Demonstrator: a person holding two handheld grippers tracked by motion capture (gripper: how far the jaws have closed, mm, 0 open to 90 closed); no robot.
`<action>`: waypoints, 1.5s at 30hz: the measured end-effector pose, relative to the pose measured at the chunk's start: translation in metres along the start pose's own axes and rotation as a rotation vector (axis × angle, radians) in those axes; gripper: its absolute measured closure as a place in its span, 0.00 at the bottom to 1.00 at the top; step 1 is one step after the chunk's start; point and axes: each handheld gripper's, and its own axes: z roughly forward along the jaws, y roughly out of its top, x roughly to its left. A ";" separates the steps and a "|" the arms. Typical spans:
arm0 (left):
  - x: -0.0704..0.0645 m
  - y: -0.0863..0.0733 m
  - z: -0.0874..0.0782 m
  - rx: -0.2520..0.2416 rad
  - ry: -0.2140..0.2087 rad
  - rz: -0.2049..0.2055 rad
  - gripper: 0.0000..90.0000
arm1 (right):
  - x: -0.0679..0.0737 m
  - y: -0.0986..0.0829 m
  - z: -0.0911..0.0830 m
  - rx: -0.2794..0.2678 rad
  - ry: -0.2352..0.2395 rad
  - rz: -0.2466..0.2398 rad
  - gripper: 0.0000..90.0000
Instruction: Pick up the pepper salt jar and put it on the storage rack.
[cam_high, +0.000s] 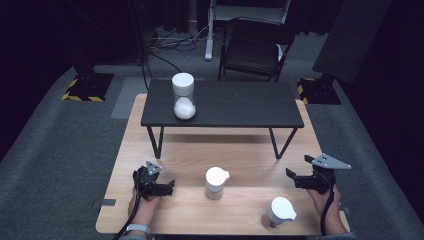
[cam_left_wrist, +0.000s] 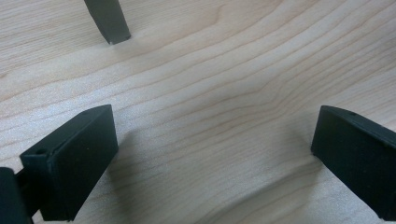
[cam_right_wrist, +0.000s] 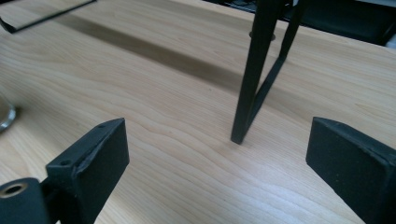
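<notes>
- Left claw (cam_high: 171, 186): jaws spread, nothing between them, low over the bench (cam_high: 175, 155), just left of the white-lidded container (cam_high: 216, 183).
- Right claw (cam_high: 291, 176): jaws spread, empty, near the second white-lidded container (cam_high: 278, 212) at the front edge.
- Risk, as we judge it: either tall container could tip if nudged sideways; the front one might roll off.
- Writing: we read no labels.
</notes>
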 end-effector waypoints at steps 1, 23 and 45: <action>0.000 0.000 0.000 0.000 0.000 0.000 0.00 | 0.000 0.001 -0.001 -0.006 0.003 0.004 0.07; 0.000 0.000 0.000 0.000 0.000 0.000 0.00 | 0.019 0.028 -0.025 -0.045 0.022 0.013 0.07; 0.000 0.000 0.000 0.000 0.000 0.001 0.00 | 0.041 0.041 -0.040 -0.057 -0.010 -0.006 0.07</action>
